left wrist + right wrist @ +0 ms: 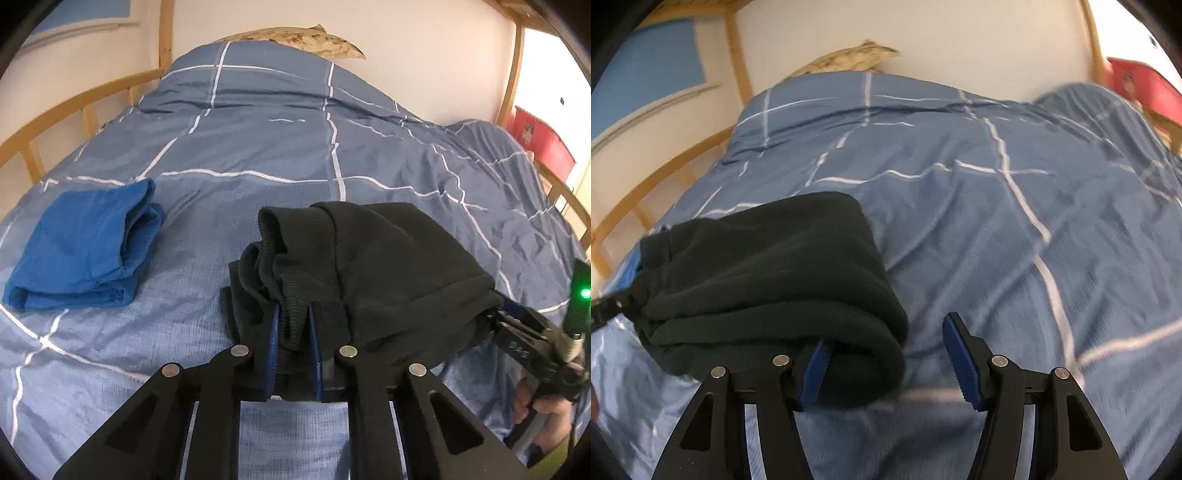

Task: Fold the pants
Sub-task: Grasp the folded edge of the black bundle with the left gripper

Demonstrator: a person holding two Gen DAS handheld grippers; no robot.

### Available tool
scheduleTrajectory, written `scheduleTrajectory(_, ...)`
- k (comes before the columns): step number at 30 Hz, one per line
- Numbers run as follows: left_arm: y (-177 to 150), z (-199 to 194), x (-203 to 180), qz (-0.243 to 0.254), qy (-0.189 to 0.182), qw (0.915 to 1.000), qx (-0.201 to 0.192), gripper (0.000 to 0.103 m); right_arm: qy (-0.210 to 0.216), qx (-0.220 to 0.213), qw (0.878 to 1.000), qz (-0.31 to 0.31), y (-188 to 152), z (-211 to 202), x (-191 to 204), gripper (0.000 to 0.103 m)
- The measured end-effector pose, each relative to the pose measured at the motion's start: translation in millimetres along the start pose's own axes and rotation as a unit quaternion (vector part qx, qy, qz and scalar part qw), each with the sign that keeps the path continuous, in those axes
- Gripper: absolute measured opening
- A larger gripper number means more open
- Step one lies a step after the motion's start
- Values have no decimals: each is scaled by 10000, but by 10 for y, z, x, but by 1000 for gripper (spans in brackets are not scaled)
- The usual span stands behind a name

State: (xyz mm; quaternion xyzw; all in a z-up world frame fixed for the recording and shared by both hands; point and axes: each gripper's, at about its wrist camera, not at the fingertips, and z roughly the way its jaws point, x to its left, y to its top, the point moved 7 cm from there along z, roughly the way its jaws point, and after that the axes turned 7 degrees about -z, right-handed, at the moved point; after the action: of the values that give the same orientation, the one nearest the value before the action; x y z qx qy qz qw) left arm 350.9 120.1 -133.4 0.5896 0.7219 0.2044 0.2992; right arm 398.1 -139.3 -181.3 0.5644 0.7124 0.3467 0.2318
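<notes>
The dark folded pants point(369, 266) lie bunched on the blue checked duvet point(258, 147). My left gripper point(293, 314) is shut on a ribbed edge of the pants at their near left side. In the right wrist view the pants point(768, 280) sit at the left. My right gripper point(886, 339) is open; its left finger point(812, 369) lies under the pants' near right corner, the right finger point(960, 354) stands free over the duvet point(997, 240). The right gripper also shows at the right edge of the left wrist view point(495, 314).
A folded blue garment point(85, 251) lies on the duvet to the left. A wooden bed rail point(55, 129) runs along the left, a patterned pillow point(295, 40) at the head, a red box point(543, 136) at the far right.
</notes>
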Motion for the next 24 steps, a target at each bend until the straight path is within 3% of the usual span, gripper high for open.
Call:
scheduleTrajectory(1,-3,-20,7,-22,-26,10000,-16,15,77,4,9999,-69,15,32,38,41)
scheduleTrajectory(4,-23,-95,62,-179,-136,9997,-41,14,53,40,9997,-243,44,35,129,24)
scheduleTrajectory(10,-211,-69,251,-865,-277,9958,127,14,-596,-211,9959,-643,107,-399,225,20)
scheduleTrajectory(14,-355,-8,316,-1061,-390,9932,275,14,-974,48,9912,-893,-67,-334,248,19)
scheduleTrajectory(17,-361,-7,319,-1025,-415,9935,272,16,-1017,225,9908,-869,-167,-274,221,20)
scheduleTrajectory(18,-358,-5,327,-1030,-401,9935,273,18,-1041,236,9905,-866,-178,-272,221,21)
scheduleTrajectory(20,-360,-13,357,-979,-312,9943,272,32,-1093,246,9899,-874,-177,-293,216,30)
scheduleTrajectory(22,-380,-87,367,-891,-239,9955,223,42,-1309,289,9869,-899,-185,-370,190,58)
scheduleTrajectory(24,-380,-197,340,-706,-186,9973,113,49,-1430,283,9844,-987,-204,-482,199,61)
